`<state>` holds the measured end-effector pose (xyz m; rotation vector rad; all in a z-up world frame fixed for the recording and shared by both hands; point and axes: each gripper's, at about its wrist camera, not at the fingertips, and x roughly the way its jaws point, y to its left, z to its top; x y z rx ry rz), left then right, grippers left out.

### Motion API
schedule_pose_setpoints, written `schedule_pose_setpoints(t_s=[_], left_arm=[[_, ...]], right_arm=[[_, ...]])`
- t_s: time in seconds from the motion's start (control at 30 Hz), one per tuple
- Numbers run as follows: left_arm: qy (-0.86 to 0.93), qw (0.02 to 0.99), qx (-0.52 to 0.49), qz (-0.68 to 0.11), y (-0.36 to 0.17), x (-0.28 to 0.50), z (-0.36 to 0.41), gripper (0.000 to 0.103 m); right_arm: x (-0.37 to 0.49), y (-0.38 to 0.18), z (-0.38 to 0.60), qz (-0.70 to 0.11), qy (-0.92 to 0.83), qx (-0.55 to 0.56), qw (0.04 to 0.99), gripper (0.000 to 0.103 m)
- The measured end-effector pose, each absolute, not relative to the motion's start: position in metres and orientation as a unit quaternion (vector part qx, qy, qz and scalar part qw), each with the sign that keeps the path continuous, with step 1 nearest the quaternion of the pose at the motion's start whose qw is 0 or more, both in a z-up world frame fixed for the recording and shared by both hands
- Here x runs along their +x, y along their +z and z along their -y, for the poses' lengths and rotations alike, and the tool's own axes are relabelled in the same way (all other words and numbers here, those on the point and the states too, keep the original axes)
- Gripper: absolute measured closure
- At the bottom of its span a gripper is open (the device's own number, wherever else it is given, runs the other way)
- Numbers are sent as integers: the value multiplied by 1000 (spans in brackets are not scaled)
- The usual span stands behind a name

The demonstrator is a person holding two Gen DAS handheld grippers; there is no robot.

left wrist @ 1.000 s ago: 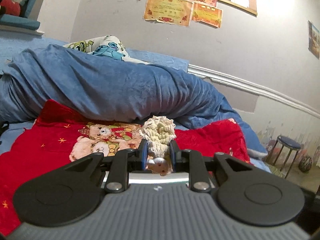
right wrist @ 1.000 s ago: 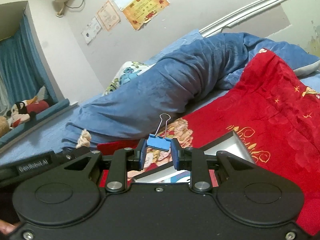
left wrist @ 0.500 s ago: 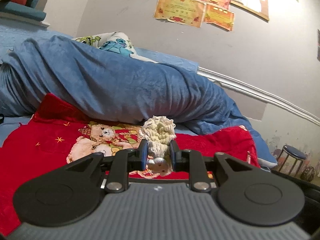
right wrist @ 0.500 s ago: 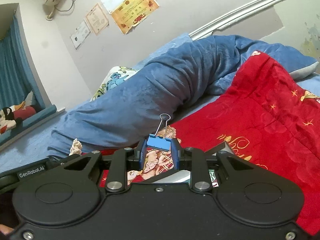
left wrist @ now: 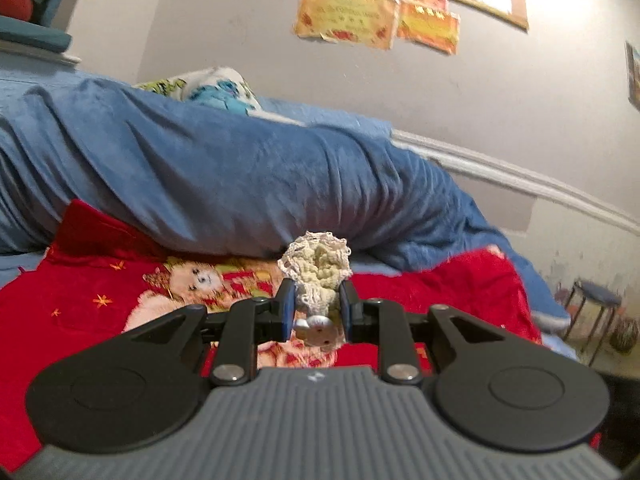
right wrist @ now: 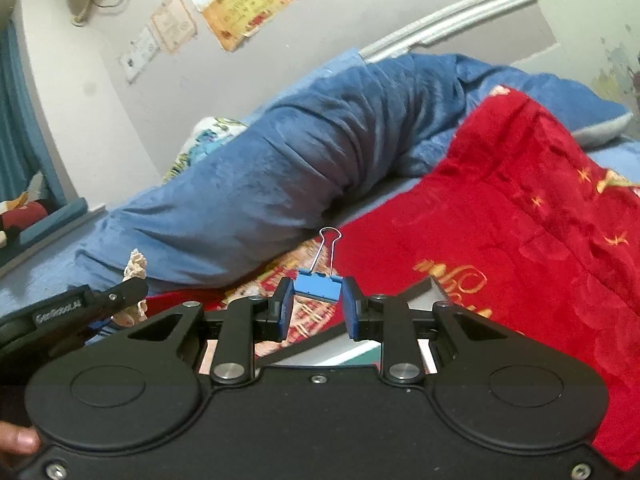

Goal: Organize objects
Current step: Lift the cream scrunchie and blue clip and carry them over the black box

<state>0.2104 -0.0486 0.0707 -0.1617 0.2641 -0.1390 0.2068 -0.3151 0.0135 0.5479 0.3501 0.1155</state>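
Observation:
My left gripper (left wrist: 316,304) is shut on a cream crocheted lace piece (left wrist: 318,266) with a round metal clip at its base, held above the red blanket (left wrist: 80,300). My right gripper (right wrist: 318,302) is shut on a blue binder clip (right wrist: 319,285) whose wire handle points up. The left gripper (right wrist: 100,304) also shows at the left edge of the right wrist view, with the lace (right wrist: 134,266) sticking out of it. A grey box (right wrist: 424,300) lies on the red blanket (right wrist: 520,240) just below the right gripper, mostly hidden by it.
A rolled blue blanket (left wrist: 220,176) lies across the bed behind the red one, with a patterned pillow (left wrist: 216,88) beyond it. The wall with posters (left wrist: 348,16) stands behind. A small stool (left wrist: 596,304) is on the floor at the right.
Both grippers keep hold of their objects. The views have shifted a little: the left gripper has tilted up slightly and the right gripper has moved, so the grey box sits further under it.

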Motion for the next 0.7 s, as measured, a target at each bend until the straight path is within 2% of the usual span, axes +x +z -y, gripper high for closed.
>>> schedule_pose_setpoints(t_s=[0.33,0.7], left_arm=[[-64,972,-50,-222,26,232,66,76],[-85,947,27,-307,-11,238,103,74]], right_arm=[[233,-19,320,-283,35,286,915,78],[244,-40,309,-355,14,260,898,78]])
